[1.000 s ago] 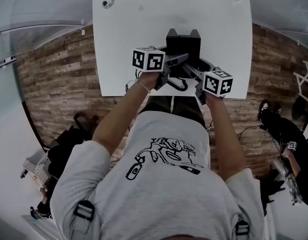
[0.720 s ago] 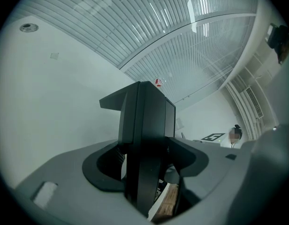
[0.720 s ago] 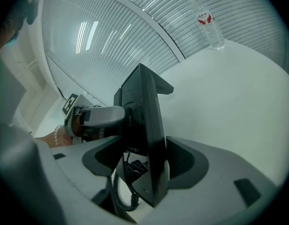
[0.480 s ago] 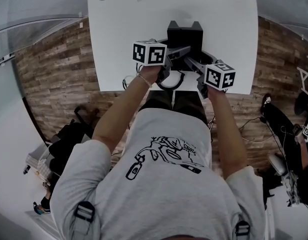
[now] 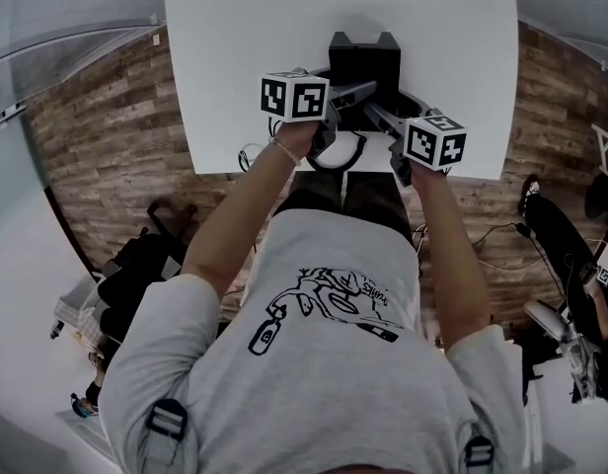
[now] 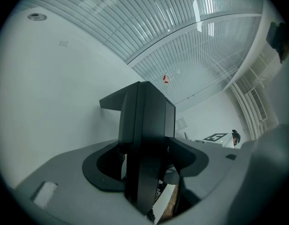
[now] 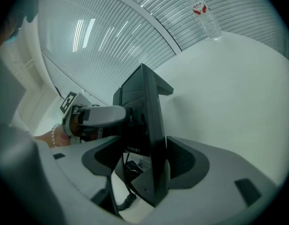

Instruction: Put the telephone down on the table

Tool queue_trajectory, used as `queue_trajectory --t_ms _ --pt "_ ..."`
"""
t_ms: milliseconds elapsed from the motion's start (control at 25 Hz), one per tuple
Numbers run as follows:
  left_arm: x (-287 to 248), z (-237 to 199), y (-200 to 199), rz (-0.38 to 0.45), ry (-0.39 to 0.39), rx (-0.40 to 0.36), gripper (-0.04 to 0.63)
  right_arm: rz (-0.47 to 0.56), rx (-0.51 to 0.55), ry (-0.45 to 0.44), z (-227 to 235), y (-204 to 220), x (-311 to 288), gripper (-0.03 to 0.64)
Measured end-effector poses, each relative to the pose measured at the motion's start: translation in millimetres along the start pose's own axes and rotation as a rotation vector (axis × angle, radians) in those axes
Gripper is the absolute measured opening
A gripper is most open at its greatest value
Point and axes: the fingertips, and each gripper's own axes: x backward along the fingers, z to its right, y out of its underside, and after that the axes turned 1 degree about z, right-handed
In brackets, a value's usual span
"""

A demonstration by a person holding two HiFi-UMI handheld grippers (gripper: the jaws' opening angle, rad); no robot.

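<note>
telephone (image 5: 363, 59) gripped by left gripper (image 5: 357, 92), standing between right gripper (image 5: 381, 117) and its just-opening jaws.

The left gripper (image 6: 147, 162) has its grey jaws pressed on a black plastic telephone (image 6: 144, 121), standing edge-on at centre. A white tabletop (image 6: 50, 93) spreads toward nine o'clock. A ribbed translucent wall (image 6: 191, 46) rises at one o'clock.

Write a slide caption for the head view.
Black telephone at near edge of white table: left tongs grip it, right tongs around it, jaws just opening.
</note>
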Motion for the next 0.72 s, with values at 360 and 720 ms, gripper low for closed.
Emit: queue_trajectory --t_ms 360,720 --pt "-3.0 -3.2 0.7 0.005 -0.019 -0.005 0.293 0.013 -0.009 -0.005 3.6 1.6 -0.8 0.259" --pt "-2.9 -4.2 -0.2 0.016 -0.026 -0.012 0.295 0.017 -0.012 -0.008 4.1 1.6 -1.9 0.259"
